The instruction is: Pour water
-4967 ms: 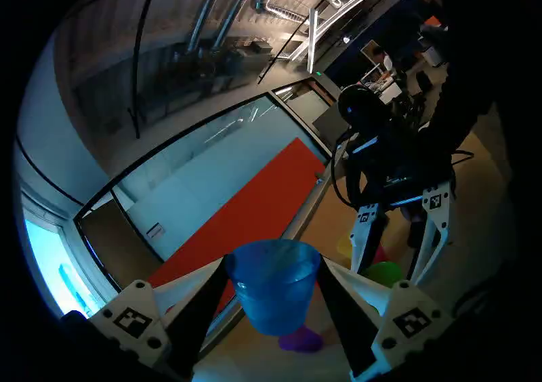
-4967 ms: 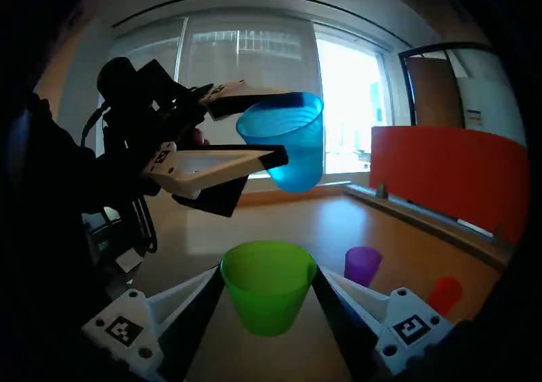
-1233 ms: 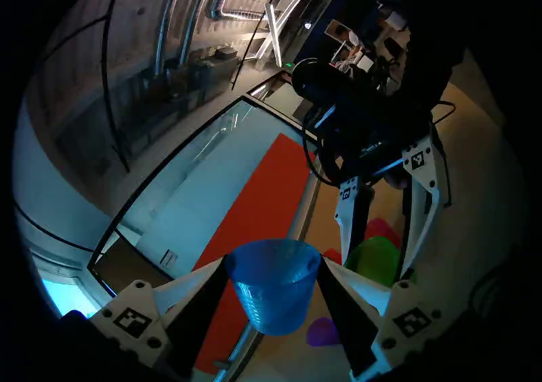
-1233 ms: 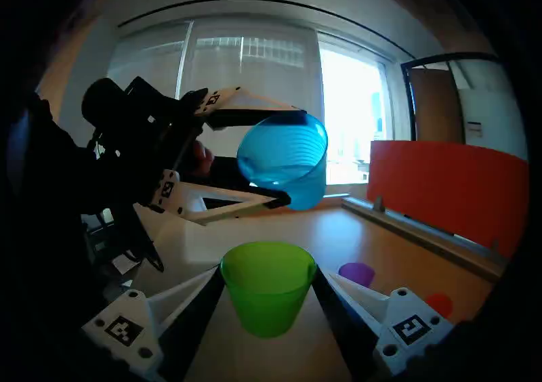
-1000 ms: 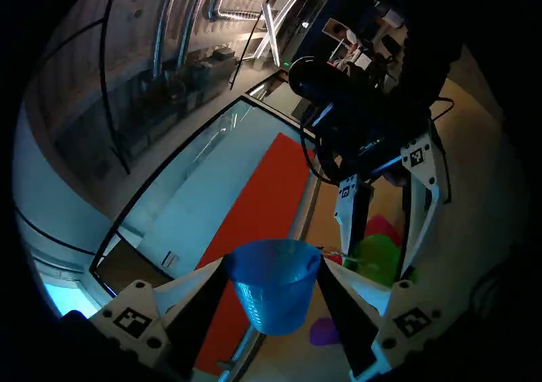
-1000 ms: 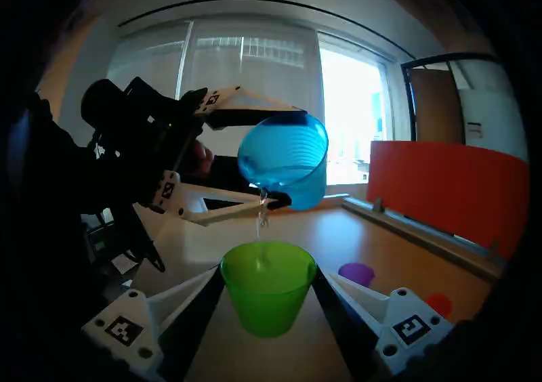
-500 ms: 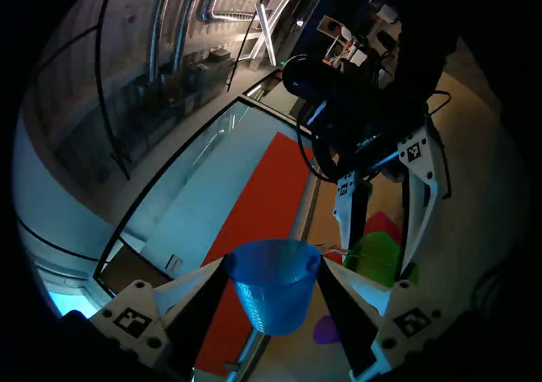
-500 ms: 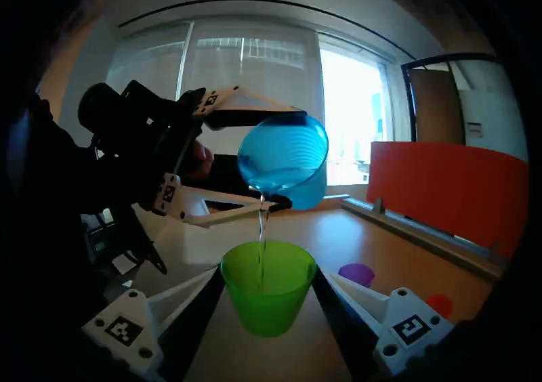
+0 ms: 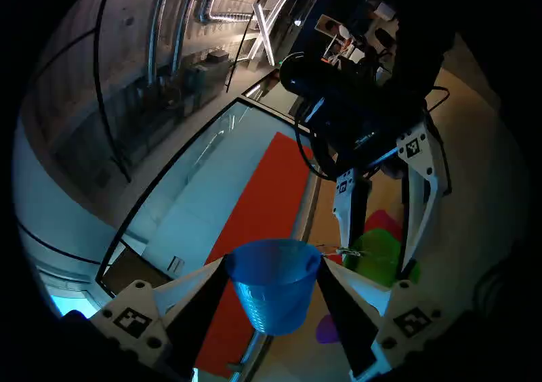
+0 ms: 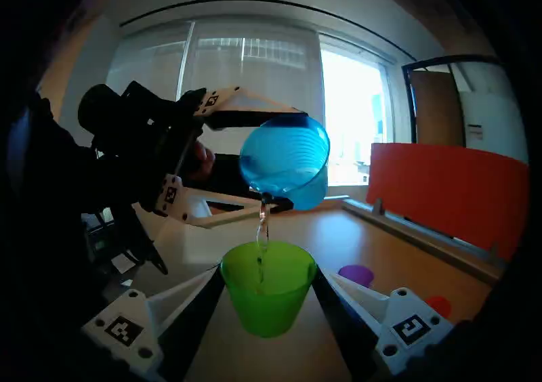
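Water falls in a thin, twisting thread from the lower lip of the blue cup into the green cup, entering its mouth a little left of centre. The blue cup is see-through and ribbed, and it is tipped hard over so that its open mouth faces down toward the green cup. A shallow pool lies against its lower lip. It hangs above the green cup and slightly beyond it, not touching it.

The left gripper is clamped on the blue cup, one finger pressing each side of the wall just under the rim. The green cup is upright and translucent. The right gripper grips it the same way, with a finger tight on either side below the rim.

How high the water stands in the green cup is hard to tell. A faint streak shows through its wall where the stream enters.

To the right of the green cup, on the wooden table, a purple cup sits near and a red cup sits farther off.
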A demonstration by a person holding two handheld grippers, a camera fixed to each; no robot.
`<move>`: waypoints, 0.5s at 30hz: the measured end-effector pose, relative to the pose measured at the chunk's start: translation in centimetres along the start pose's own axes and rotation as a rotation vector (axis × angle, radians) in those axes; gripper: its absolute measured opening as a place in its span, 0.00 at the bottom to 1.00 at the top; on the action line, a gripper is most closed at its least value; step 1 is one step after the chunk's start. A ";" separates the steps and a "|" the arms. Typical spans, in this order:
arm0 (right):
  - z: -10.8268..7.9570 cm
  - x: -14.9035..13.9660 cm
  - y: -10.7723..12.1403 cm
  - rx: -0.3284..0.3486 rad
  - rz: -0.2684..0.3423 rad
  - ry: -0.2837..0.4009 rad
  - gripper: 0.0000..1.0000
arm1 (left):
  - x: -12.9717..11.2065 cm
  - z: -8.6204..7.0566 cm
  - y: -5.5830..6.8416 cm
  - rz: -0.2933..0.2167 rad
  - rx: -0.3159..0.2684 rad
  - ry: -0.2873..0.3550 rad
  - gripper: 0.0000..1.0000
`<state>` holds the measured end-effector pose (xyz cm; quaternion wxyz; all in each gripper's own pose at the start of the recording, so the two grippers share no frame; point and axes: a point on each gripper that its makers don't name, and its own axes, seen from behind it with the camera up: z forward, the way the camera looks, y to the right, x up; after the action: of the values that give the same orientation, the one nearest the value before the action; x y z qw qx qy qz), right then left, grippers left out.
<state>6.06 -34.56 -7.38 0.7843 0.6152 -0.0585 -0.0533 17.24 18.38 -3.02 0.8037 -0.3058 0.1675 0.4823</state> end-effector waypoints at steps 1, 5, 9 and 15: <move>0.0 0.0 0.0 0.000 0.000 0.000 0.93 | 0.0 0.0 0.0 0.000 0.000 0.000 0.88; 0.0 0.1 0.0 0.000 -0.001 0.001 0.93 | 0.0 0.0 -0.2 -0.004 0.002 0.000 0.88; 0.0 0.2 -0.1 -0.001 -0.003 0.002 0.93 | 0.0 0.0 -0.2 0.002 0.003 0.000 0.88; 0.1 0.4 -0.1 0.000 -0.005 0.004 0.93 | 0.1 0.0 -0.2 0.013 0.004 0.001 0.88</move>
<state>6.40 -34.71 -7.44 0.7844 0.6154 -0.0555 -0.0540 17.44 18.42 -2.97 0.8009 -0.3035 0.1710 0.4870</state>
